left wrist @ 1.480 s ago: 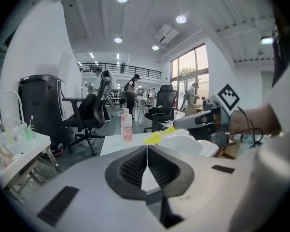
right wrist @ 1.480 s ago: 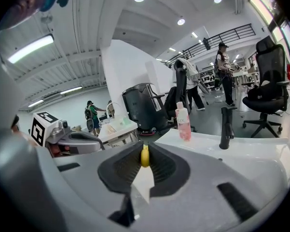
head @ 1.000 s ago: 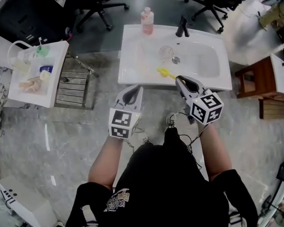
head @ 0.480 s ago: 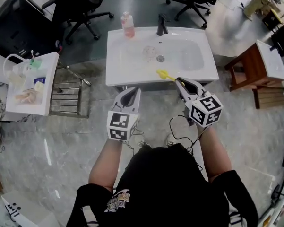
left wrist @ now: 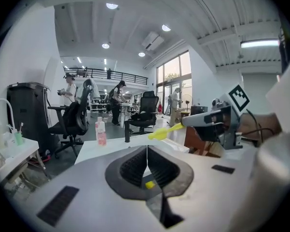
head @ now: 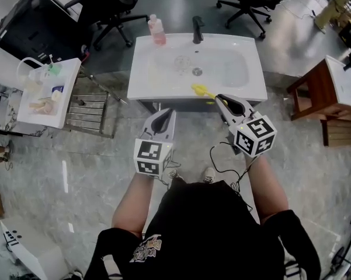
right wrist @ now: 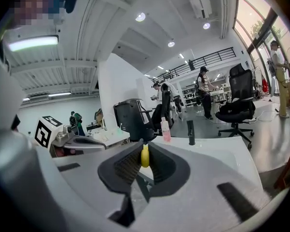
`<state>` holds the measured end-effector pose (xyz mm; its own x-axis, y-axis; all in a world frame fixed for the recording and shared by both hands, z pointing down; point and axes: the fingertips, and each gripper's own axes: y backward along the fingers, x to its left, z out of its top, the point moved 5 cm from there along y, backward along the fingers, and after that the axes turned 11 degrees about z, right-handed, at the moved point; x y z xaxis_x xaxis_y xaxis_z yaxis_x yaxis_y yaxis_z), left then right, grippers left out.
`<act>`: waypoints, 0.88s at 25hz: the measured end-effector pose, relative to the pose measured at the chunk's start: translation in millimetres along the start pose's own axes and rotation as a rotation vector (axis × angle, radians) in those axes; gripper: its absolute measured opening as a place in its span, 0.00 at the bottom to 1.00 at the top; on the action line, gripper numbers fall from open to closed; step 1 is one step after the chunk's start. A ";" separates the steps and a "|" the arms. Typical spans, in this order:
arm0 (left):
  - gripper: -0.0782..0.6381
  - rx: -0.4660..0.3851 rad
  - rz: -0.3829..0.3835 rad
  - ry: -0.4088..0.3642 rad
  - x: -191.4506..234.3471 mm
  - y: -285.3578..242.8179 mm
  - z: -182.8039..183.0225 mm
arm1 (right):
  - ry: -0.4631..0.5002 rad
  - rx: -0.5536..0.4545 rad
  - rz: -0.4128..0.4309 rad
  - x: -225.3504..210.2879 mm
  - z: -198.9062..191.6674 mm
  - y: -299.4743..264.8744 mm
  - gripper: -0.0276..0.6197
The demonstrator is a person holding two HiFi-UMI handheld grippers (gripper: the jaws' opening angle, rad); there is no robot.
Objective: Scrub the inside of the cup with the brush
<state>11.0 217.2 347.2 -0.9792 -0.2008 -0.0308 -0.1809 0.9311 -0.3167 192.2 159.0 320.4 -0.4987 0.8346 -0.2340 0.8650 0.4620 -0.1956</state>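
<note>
Brush [head: 201, 90] clamped in right gripper [head: 218, 98]; pink bottle [head: 157, 30] label unreadable.

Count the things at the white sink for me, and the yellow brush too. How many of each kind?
Bottle: 1
Tap: 1
Cup: 1
Brush: 1
Total: 4

The right tongs [head: 218, 98] hide the brush [head: 201, 90] handle; cup [head: 183, 62] barely discernible

Glossy white sink [head: 139, 80], yellow plastic brush [head: 202, 90], matt black faucet [head: 197, 29], polished grey floor [head: 58, 174], brown wooden stool [head: 310, 79]
</note>
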 end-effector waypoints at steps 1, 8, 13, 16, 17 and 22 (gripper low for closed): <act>0.12 -0.002 0.009 -0.003 -4.9 1.6 1.5 | 0.001 -0.005 0.010 -1.1 1.1 3.8 0.10; 0.12 -0.004 0.030 0.005 -37.3 4.0 4.7 | 0.011 -0.020 0.052 -6.9 -2.2 26.7 0.10; 0.12 -0.008 0.034 0.016 -52.5 1.8 6.3 | 0.016 -0.016 0.062 -11.8 -2.6 37.2 0.10; 0.12 -0.007 0.038 0.019 -59.6 1.2 6.3 | 0.017 -0.014 0.070 -14.2 -3.8 42.2 0.10; 0.12 -0.006 0.040 0.019 -60.2 2.1 6.2 | 0.015 -0.014 0.071 -13.8 -4.1 42.8 0.10; 0.12 -0.006 0.050 0.015 -61.9 1.5 6.2 | 0.014 -0.018 0.080 -17.1 -5.0 43.3 0.10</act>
<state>71.9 229.1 342.8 -0.9882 -0.1498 -0.0321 -0.1326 0.9415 -0.3099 238.5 166.3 320.7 -0.4275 0.8729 -0.2352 0.9029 0.3992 -0.1596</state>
